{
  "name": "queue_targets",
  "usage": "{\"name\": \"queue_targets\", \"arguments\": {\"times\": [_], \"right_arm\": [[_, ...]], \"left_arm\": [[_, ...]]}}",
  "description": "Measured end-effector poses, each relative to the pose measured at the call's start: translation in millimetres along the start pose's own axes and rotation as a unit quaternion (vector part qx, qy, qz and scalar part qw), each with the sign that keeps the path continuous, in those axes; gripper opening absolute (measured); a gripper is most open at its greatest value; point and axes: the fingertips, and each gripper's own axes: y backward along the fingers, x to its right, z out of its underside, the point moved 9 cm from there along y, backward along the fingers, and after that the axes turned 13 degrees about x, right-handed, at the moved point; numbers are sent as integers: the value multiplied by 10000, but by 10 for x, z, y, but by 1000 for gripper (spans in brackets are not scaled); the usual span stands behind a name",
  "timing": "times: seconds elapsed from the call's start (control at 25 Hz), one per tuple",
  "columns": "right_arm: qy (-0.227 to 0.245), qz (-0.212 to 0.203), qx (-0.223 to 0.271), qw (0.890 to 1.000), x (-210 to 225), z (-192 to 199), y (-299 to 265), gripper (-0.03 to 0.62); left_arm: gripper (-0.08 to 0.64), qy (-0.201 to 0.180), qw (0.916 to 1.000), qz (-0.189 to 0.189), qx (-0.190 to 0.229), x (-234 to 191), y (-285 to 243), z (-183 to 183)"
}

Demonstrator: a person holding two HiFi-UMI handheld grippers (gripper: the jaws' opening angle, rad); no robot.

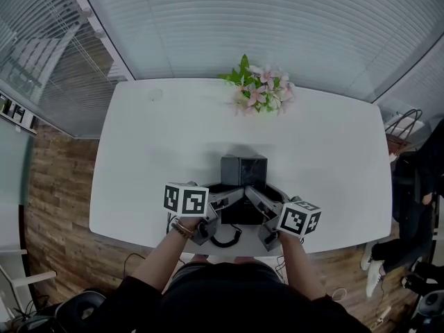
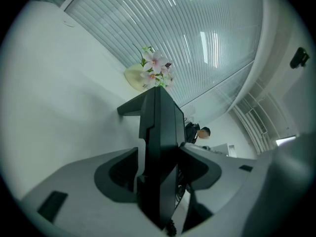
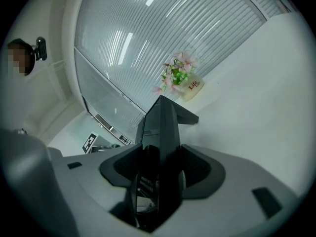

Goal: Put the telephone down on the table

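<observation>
Black telephone [image 1: 243,175] at near edge of bench [image 1: 139,151] — long axis pointing away toward flowers [image 1: 260,92], left tool [image 2: 158,164] and right tool [image 3: 162,169] clamped on its sides

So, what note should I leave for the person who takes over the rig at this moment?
Left gripper: shut on the telephone.
Right gripper: telephone between its jaws, grip unclear.
Telephone: at the near edge of the table; I cannot tell whether it rests there.
Done: telephone is over the table.
Left: make sure it stands, open both grippers, pull back.
</observation>
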Motion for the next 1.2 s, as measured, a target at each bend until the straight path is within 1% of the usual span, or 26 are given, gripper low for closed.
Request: {"name": "queue_targets", "arguments": {"times": [0.08,0.24,0.4,0.6,0.76,0.92,1.0,1.2], "right_arm": [[106,51,-40,9999,3,-6,2,238],[121,71,-68,9999,-1,-1,13,238],[234,127,-88,9996,-5,4,28,244],[705,219,-158,9972,-40,-26,29,247],[769,242,-139,9966,-61,-25,44,246],[826,242,-93,9962,-50,-20,68,242],[929,299,-50,9952,-56,-33,97,241],[1249,366,229,9912,-121,-145,188,232]], "left_arm": [[256,-26,10000,-31,-13,2,-5,5],[253,-61,10000,-56,-27,11,0,17],[253,-157,9998,-120,-57,22,5,27],[253,-356,9991,-220,-77,38,3,15],[253,-436,9987,-268,-42,60,12,11],[252,-665,9969,-381,178,76,30,-10],[247,-825,9948,-464,385,91,64,-51],[232,-981,9887,-528,1002,171,185,-186]]}}
